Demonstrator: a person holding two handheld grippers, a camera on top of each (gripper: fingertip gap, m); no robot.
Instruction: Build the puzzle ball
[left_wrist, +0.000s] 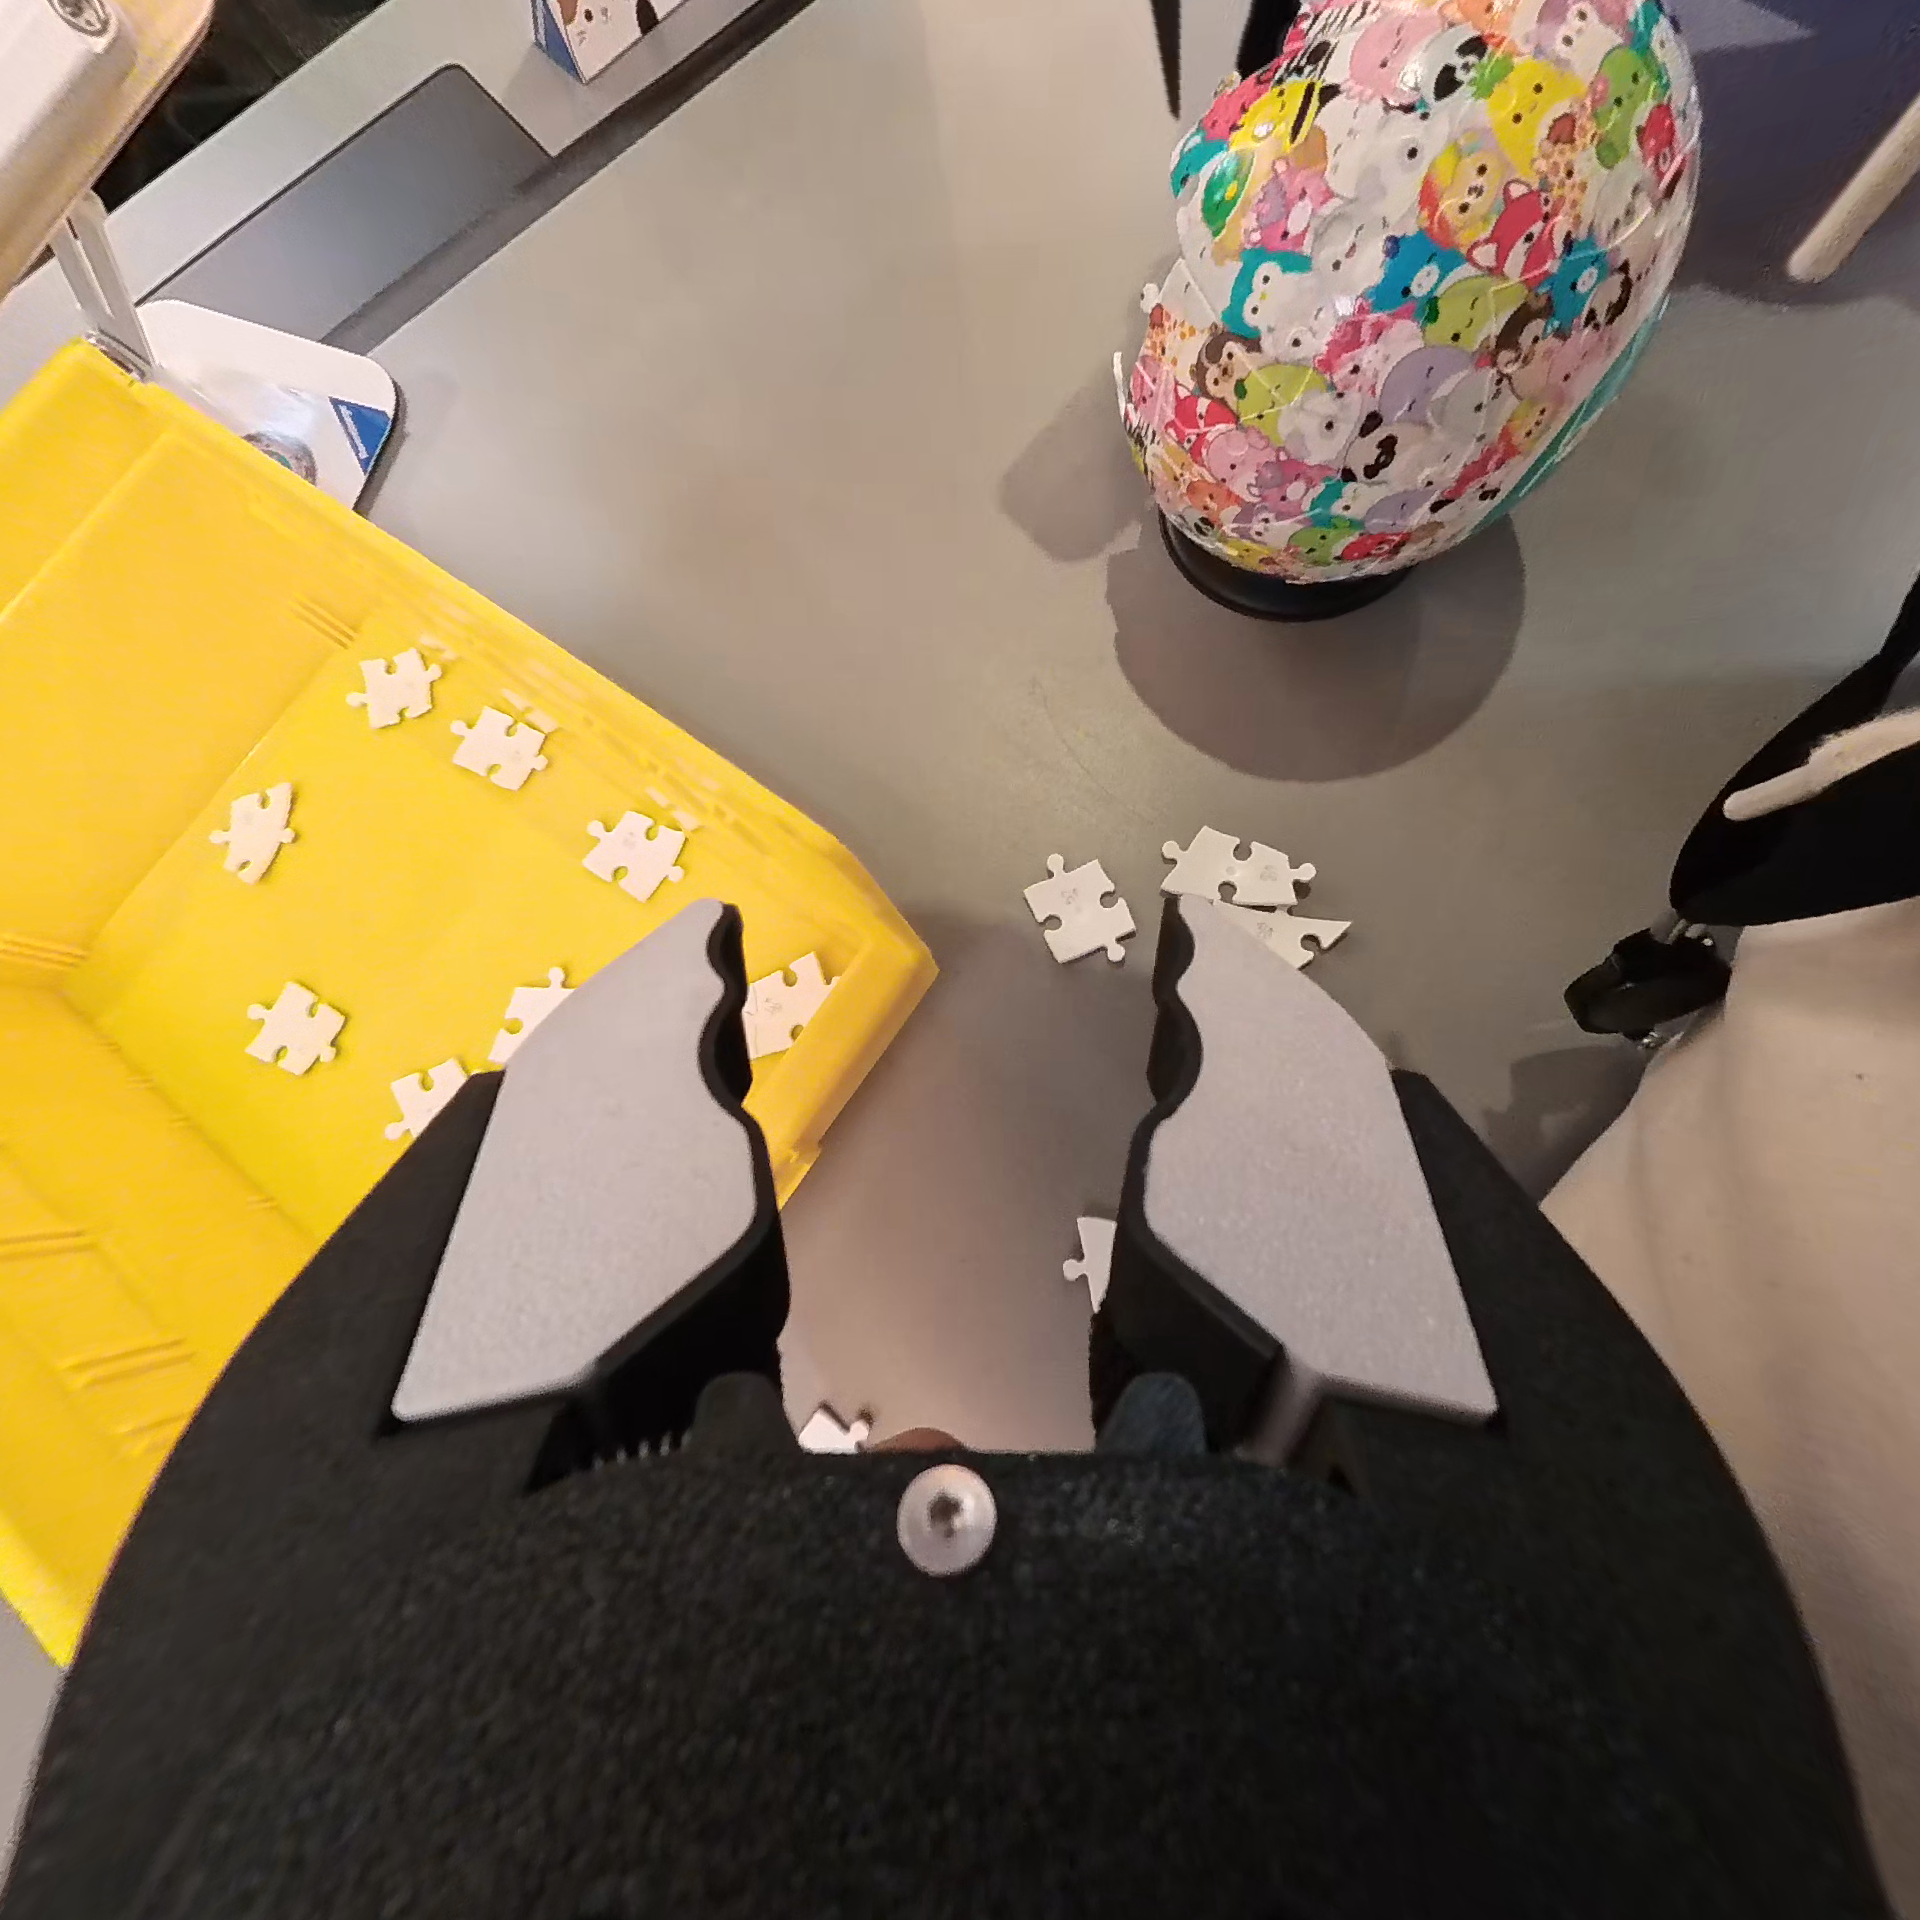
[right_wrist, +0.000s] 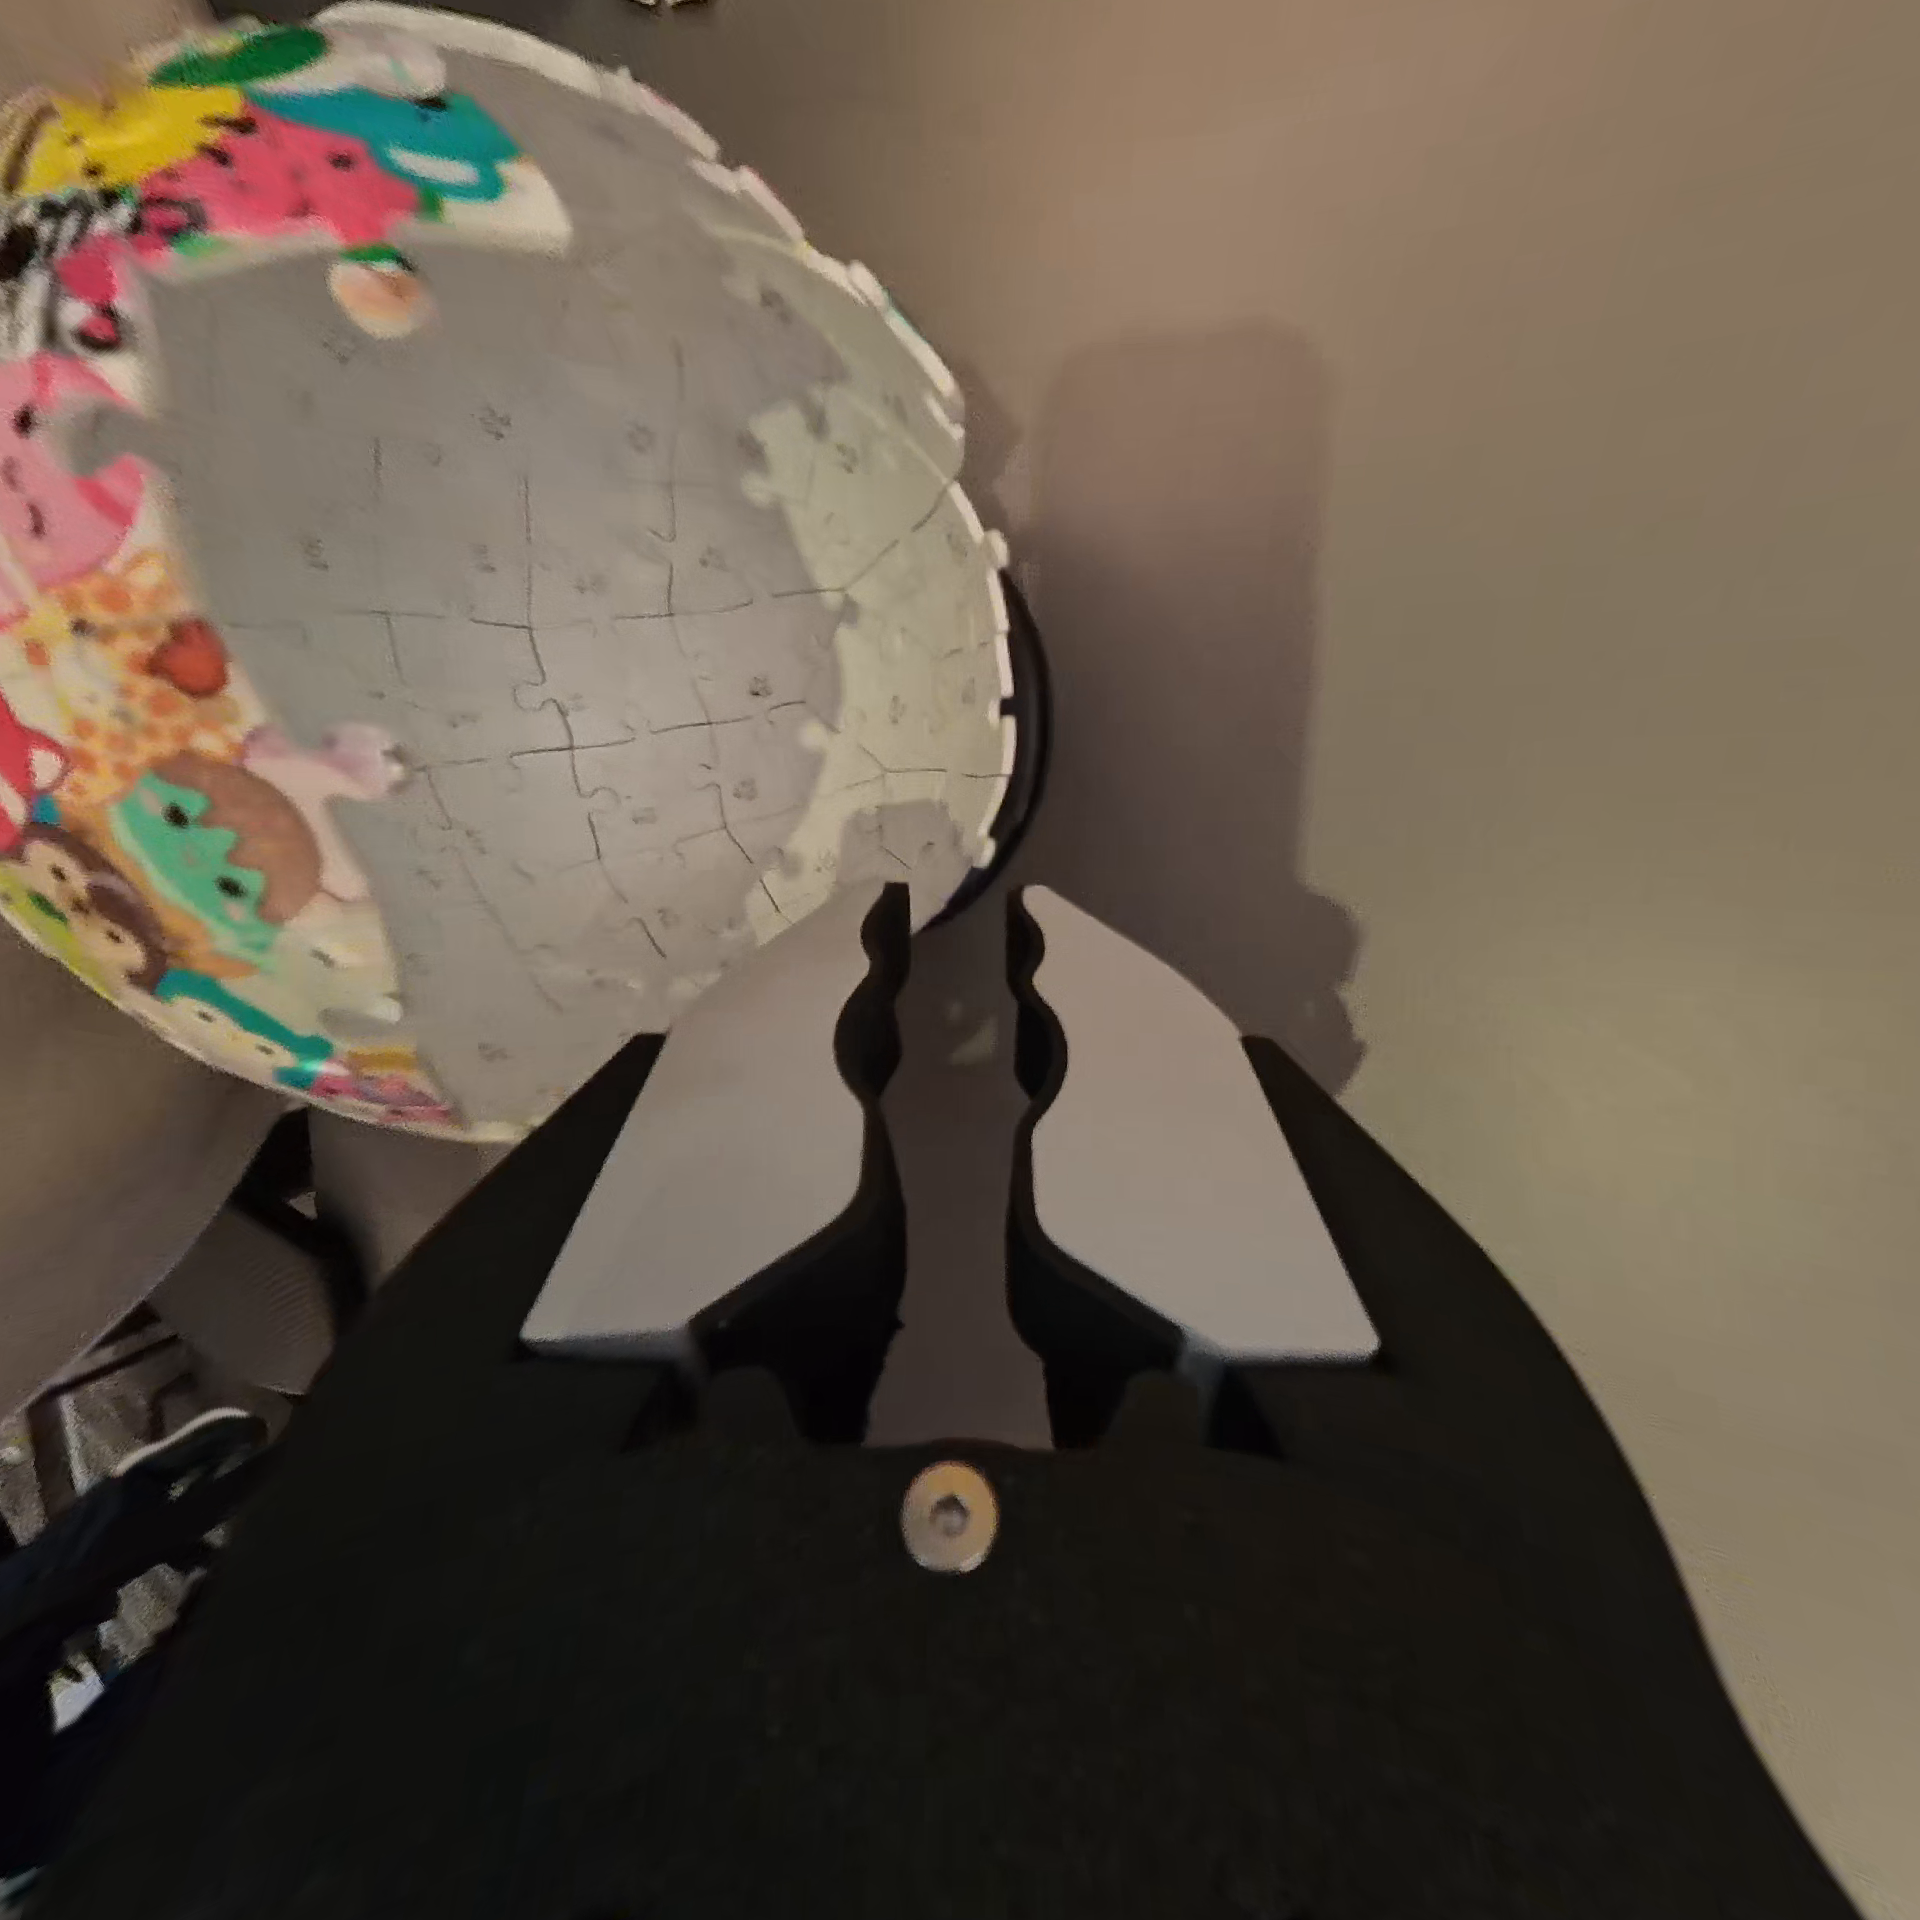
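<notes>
The partly built puzzle ball (left_wrist: 1423, 301) is colourful and stands on a black ring stand (left_wrist: 1288, 587) on the grey table. My left gripper (left_wrist: 948, 920) is open and empty, hovering above loose white pieces (left_wrist: 1081, 909) lying face down; two more joined pieces (left_wrist: 1236, 868) lie beside them. In the right wrist view the ball (right_wrist: 582, 623) shows its open side and white inner surface. My right gripper (right_wrist: 961, 899) is empty, its jaws a narrow gap apart, right by the ball's lower rim near the stand (right_wrist: 1023, 727).
A yellow bin (left_wrist: 114, 1039) at the left holds several white pieces (left_wrist: 634, 852). A white card (left_wrist: 291, 400) lies behind it and a small box (left_wrist: 597, 31) stands at the far edge. A person's light clothing (left_wrist: 1766, 1195) is at the right.
</notes>
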